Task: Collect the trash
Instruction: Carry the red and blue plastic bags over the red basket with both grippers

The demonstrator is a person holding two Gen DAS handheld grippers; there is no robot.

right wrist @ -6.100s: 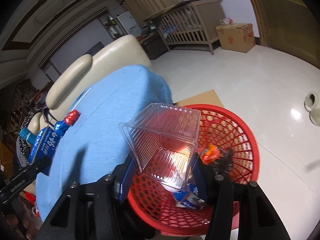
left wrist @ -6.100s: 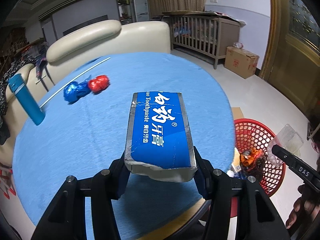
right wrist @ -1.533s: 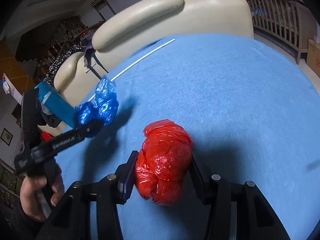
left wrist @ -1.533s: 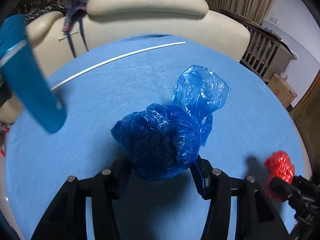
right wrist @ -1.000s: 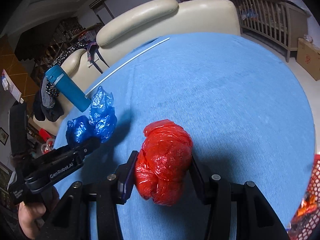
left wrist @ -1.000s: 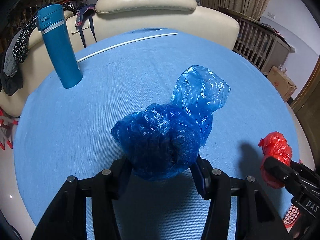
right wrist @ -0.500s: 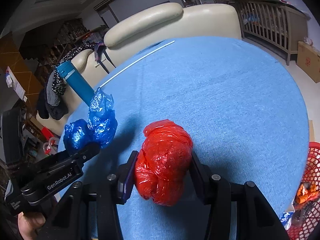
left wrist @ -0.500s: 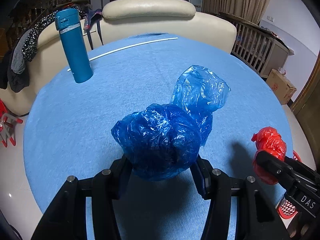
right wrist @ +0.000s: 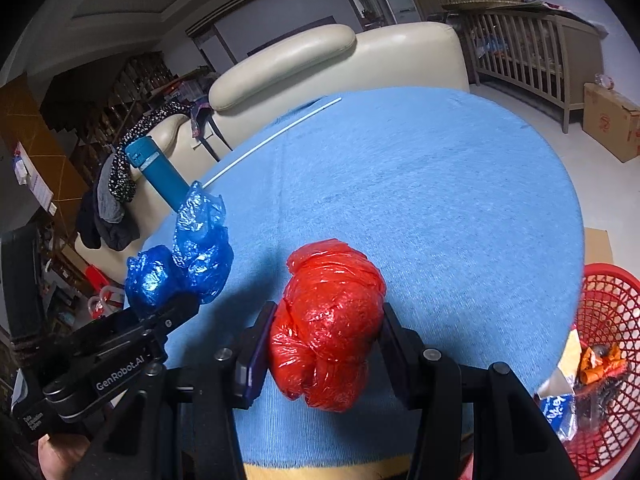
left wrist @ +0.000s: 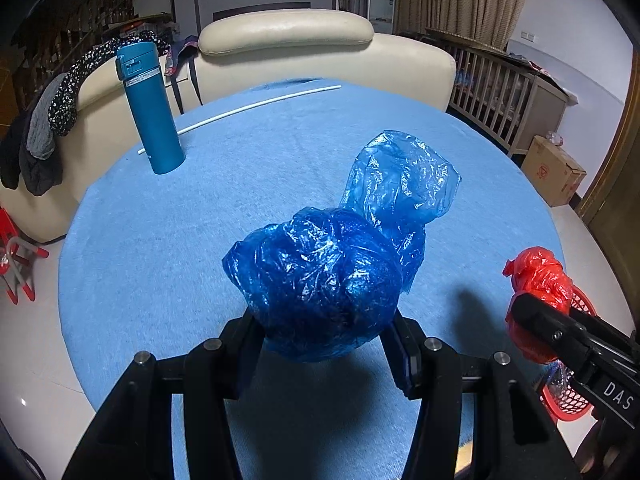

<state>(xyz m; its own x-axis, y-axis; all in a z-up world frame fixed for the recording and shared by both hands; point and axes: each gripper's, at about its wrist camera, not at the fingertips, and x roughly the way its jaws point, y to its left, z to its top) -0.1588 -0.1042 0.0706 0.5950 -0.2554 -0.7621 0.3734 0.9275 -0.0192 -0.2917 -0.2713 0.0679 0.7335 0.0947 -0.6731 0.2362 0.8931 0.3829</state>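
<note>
My left gripper [left wrist: 326, 332] is shut on a crumpled blue plastic bag [left wrist: 332, 264] and holds it above the round blue table [left wrist: 168, 240]. My right gripper [right wrist: 324, 344] is shut on a crumpled red plastic bag [right wrist: 328, 320], also above the table. In the left wrist view the red bag [left wrist: 538, 280] shows at the right edge. In the right wrist view the blue bag [right wrist: 188, 252] shows at the left. A red mesh trash basket [right wrist: 608, 320] with trash in it stands on the floor at the table's right.
A teal flask [left wrist: 150, 108] stands at the table's far left, next to a thin white rod [left wrist: 240, 110]. A cream sofa [left wrist: 288, 52] is behind the table. A wooden crib [left wrist: 504, 92] and a cardboard box [left wrist: 554, 170] stand at the far right.
Both grippers have pulled back from the table's far side with their bags held. The flask has receded and the red basket has come into view at the right.
</note>
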